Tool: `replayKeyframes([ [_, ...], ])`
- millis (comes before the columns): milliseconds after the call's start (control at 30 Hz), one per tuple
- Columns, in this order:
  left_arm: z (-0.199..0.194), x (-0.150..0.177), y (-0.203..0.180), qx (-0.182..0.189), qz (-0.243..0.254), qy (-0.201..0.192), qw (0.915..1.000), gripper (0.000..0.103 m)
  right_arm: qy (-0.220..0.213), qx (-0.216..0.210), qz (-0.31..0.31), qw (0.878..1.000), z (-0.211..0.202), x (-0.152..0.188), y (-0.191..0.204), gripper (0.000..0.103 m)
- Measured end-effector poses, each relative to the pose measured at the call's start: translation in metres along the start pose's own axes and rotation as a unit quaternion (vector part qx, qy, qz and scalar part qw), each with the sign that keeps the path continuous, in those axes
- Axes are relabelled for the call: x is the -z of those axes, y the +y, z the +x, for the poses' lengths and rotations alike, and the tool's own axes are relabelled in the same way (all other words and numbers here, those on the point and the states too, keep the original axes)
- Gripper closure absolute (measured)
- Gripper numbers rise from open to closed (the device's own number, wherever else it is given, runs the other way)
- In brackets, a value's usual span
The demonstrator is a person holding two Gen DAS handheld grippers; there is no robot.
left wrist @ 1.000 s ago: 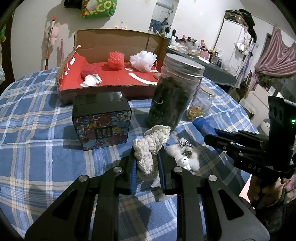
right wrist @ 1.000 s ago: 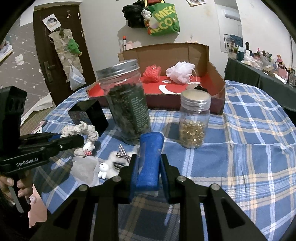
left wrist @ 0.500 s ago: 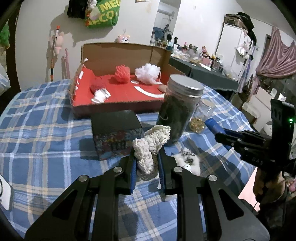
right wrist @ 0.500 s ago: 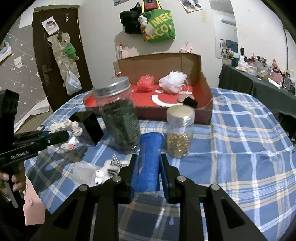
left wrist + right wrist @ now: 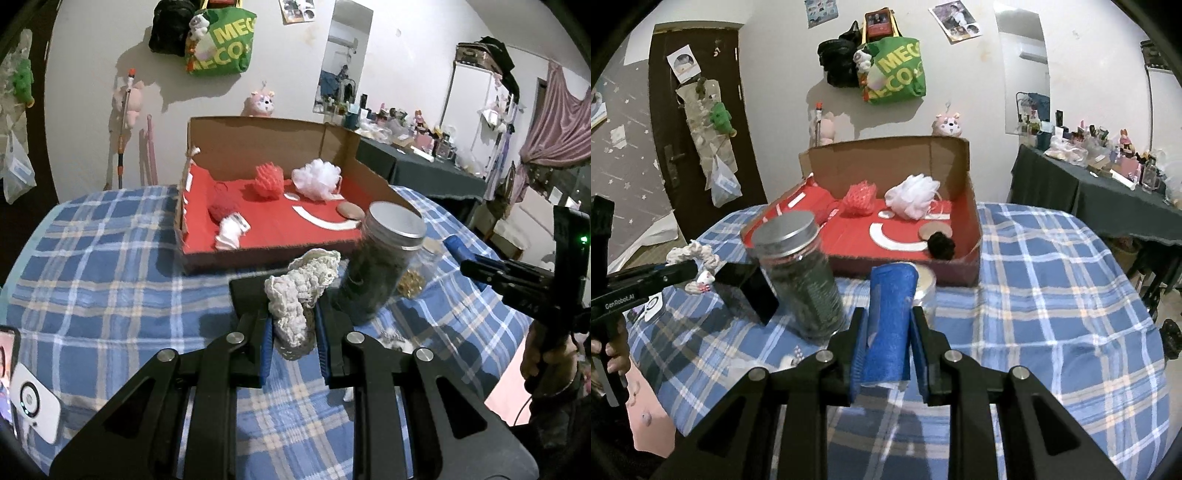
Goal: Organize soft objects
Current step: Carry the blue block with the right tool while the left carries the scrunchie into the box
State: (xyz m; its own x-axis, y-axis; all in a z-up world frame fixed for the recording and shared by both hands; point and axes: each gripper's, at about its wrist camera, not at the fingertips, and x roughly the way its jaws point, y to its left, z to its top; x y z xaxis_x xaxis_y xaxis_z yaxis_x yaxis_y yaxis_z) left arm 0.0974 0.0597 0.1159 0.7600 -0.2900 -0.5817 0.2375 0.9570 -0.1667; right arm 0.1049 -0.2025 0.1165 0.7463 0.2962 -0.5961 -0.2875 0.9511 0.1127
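- Our left tongs (image 5: 293, 332) grip a cream crochet piece (image 5: 301, 295); the red box (image 5: 258, 225) lies straight ahead.
- Right tongs (image 5: 888, 345) clamp a blue roll (image 5: 890, 314), upright.

Home, lived-in room.
Plaid tablecloth (image 5: 1052, 280), green tote bag (image 5: 895, 72) and plush toys on wall, pink curtain (image 5: 557, 122), star-papered wall by brown door (image 5: 698, 122), cluttered side table (image 5: 1108, 184).
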Motion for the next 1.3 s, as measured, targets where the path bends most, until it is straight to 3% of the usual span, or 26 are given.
replayKeyframes([
  [333, 0.018, -0.031, 0.009, 0.002, 0.011, 0.005, 0.9999, 0.085, 0.000, 0.005, -0.016, 1.000, 0.015, -0.033, -0.011, 0.078],
  [700, 0.067, -0.071, 0.012, 0.031, 0.046, 0.060, 0.9967, 0.085, 0.039, -0.021, -0.058, 0.997, 0.060, -0.074, -0.014, 0.078],
  [967, 0.122, -0.107, 0.012, 0.043, 0.080, 0.116, 0.9891, 0.085, 0.093, -0.046, -0.101, 0.989, 0.118, -0.113, -0.007, 0.078],
  [1300, 0.209, -0.130, 0.009, 0.049, 0.107, 0.193, 0.9742, 0.085, 0.193, -0.063, -0.142, 0.969, 0.216, -0.140, 0.001, 0.078],
])
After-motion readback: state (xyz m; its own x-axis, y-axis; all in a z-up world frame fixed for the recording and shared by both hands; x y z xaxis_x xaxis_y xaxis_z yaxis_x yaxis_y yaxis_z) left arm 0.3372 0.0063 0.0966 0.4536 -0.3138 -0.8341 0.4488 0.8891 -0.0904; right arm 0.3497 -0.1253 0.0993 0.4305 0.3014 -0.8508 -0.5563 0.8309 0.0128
